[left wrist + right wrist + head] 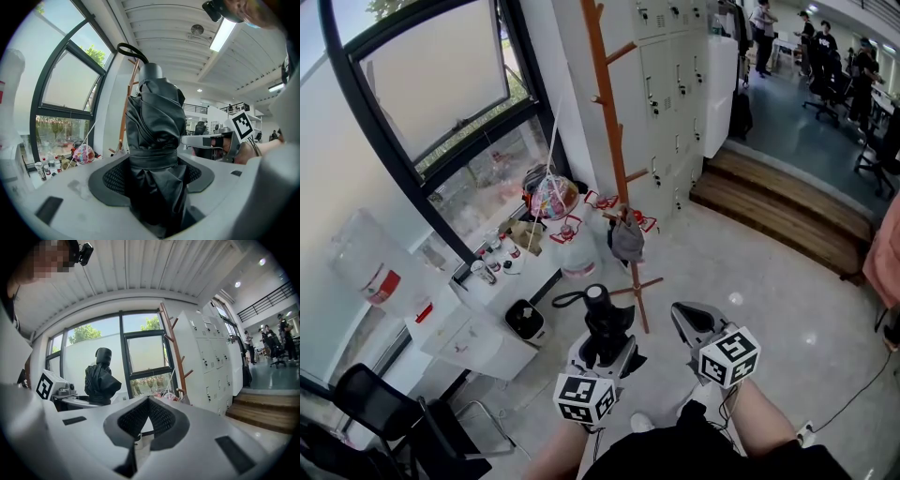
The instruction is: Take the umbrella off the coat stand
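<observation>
Well, starting from the left: your left gripper (157,180) has its jaws set wide and pressing on the folded black umbrella (157,126), just under the strap that binds the cloth. The umbrella stands upright in the grip, handle at the top, and its wrist loop (131,50) hangs on no peg. It is in front of you, above the floor and apart from the coat stand (609,122) — so I judge that the taking-off itself is already done. The stand rises a little further on, near the white lockers. Only one grey thing (627,240) hangs low on it, a cap or a bag; I cannot say which. At the right, your right gripper (149,401) is empty, with its jaws pressed together, and it points toward the window, beside the umbrella. What is left, I think, is only to bring the umbrella away — for that, hold the grip firm, guide the loop away from the pegs, and hold the right gripper clear.
</observation>
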`<state>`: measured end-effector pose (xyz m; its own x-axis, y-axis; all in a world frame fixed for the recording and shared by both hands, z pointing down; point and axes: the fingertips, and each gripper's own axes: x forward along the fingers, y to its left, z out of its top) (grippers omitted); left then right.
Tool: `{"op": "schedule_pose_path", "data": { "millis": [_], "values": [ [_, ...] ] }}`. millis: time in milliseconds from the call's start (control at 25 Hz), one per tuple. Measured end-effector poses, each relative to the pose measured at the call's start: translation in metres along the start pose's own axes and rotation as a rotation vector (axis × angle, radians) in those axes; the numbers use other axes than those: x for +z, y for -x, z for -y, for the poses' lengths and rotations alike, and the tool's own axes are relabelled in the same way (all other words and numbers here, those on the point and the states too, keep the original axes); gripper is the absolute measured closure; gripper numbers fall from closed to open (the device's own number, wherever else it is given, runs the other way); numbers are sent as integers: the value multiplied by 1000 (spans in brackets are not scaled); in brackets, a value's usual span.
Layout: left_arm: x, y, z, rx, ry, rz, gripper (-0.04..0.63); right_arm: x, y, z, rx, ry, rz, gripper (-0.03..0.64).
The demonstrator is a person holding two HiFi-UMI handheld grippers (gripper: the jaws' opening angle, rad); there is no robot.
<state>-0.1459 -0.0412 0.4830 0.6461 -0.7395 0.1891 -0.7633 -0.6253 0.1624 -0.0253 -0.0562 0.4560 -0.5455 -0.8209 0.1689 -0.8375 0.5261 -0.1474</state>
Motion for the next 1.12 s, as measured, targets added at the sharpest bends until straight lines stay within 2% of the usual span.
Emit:
{"op": "schedule_pose_path", "data": {
  "millis": [1120],
  "values": [
    [-2, 3, -4, 0, 3, -1, 305, 0, -5, -7, 9, 4, -2, 565]
  ]
}}
